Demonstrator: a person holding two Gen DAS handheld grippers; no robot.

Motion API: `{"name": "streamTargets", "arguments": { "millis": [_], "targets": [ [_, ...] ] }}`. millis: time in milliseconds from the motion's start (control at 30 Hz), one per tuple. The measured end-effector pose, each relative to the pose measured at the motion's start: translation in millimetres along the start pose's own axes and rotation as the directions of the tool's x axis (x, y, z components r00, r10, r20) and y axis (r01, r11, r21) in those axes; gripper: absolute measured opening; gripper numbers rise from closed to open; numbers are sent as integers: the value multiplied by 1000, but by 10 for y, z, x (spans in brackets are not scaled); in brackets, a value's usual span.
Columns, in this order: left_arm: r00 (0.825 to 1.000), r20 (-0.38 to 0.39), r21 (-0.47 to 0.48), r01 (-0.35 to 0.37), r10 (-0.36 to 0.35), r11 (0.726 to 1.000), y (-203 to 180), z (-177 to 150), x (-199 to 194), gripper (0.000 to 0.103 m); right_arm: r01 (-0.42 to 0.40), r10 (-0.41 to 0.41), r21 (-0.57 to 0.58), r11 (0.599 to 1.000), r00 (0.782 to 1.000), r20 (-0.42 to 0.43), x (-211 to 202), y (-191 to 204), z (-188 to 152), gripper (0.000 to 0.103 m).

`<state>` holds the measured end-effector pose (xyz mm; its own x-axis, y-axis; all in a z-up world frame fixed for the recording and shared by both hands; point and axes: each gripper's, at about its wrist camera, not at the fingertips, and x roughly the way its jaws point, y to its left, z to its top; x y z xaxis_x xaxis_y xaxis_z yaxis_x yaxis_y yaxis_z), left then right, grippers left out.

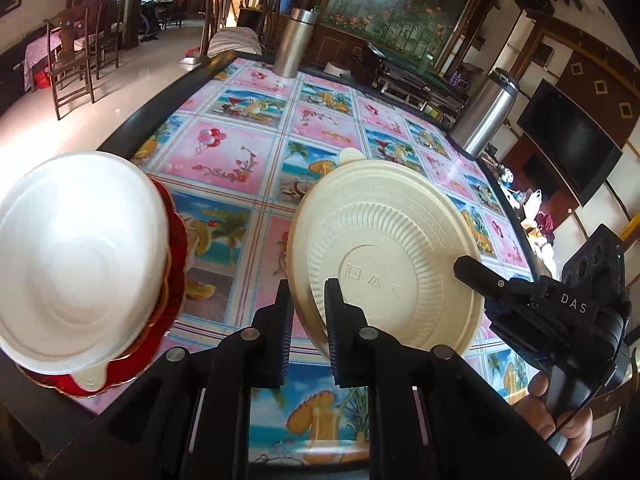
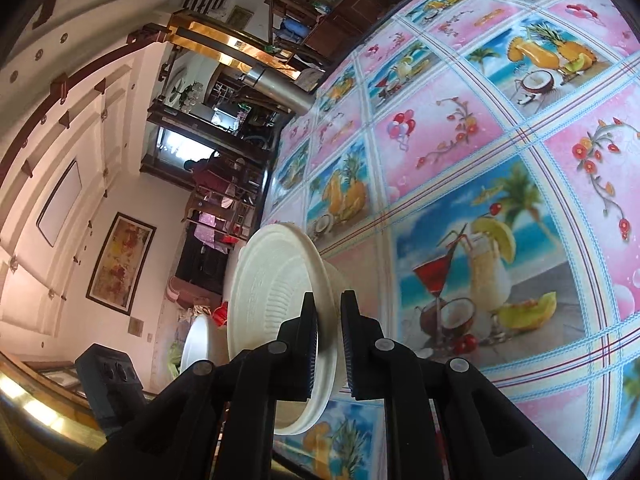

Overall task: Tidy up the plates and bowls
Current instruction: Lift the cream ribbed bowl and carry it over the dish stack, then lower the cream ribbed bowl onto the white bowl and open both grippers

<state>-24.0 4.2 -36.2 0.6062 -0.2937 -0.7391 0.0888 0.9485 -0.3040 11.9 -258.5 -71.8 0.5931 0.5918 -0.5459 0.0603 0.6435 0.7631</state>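
Around the work: a table (image 1: 248,136) under a glossy cloth of pink flower squares and blue tropical-drink squares, with two tall steel flasks standing on it, one at the far edge toward 12 o'clock (image 1: 294,42) and one near the 2 o'clock corner (image 1: 490,114). At 9 o'clock in the left wrist view, an upturned white bowl (image 1: 80,256) sitting on a red plate with gilt scalloped rim (image 1: 176,256), apart from everything else. Nothing between that stack and the cream bowl (image 1: 384,256), only bare cloth. Cream bowl held off the table, tilted, ribbed underside toward the left camera, small tab at its 12 o'clock rim. Left gripper (image 1: 306,316) with fingers (image 1: 338,320) narrowly apart and clamped across the near rim, one inside and one outside the wall. Right gripper (image 2: 329,340) coming in from 3 o'clock, fingers (image 2: 308,332) likewise closed on the opposite rim edge, wall pinched between the pads. In the right wrist view, table turned sideways, white bowl (image 2: 196,344) dimly visible behind the cream one at 8 o'clock.
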Motion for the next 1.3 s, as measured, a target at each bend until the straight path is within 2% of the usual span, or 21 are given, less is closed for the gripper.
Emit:
{"name": "streamTargets", "arguments": {
  "millis": [133, 267, 500, 800, 1300],
  "targets": [
    [997, 72, -30, -16, 18, 999, 217, 71, -352, 13, -40, 39, -55, 998, 999, -4, 22, 389, -51, 13],
    [988, 137, -61, -62, 70, 996, 489, 162, -673, 13, -91, 88, -112, 989, 996, -33, 185, 820, -112, 12],
    [978, 150, -128, -126, 145, 984, 931, 216, -850, 13, -165, 149, -146, 976, 982, -115, 685, 1346, -271, 12],
    [976, 122, -179, -157, 181, 971, 1182, 211, -773, 13, -166, 135, -149, 975, 970, -200, 1151, 1494, -505, 12],
    [973, 85, -188, -198, 216, 962, 1224, 96, -614, 13, -140, 104, -148, 979, 968, -227, 1379, 1468, -582, 12]
  ]
}}
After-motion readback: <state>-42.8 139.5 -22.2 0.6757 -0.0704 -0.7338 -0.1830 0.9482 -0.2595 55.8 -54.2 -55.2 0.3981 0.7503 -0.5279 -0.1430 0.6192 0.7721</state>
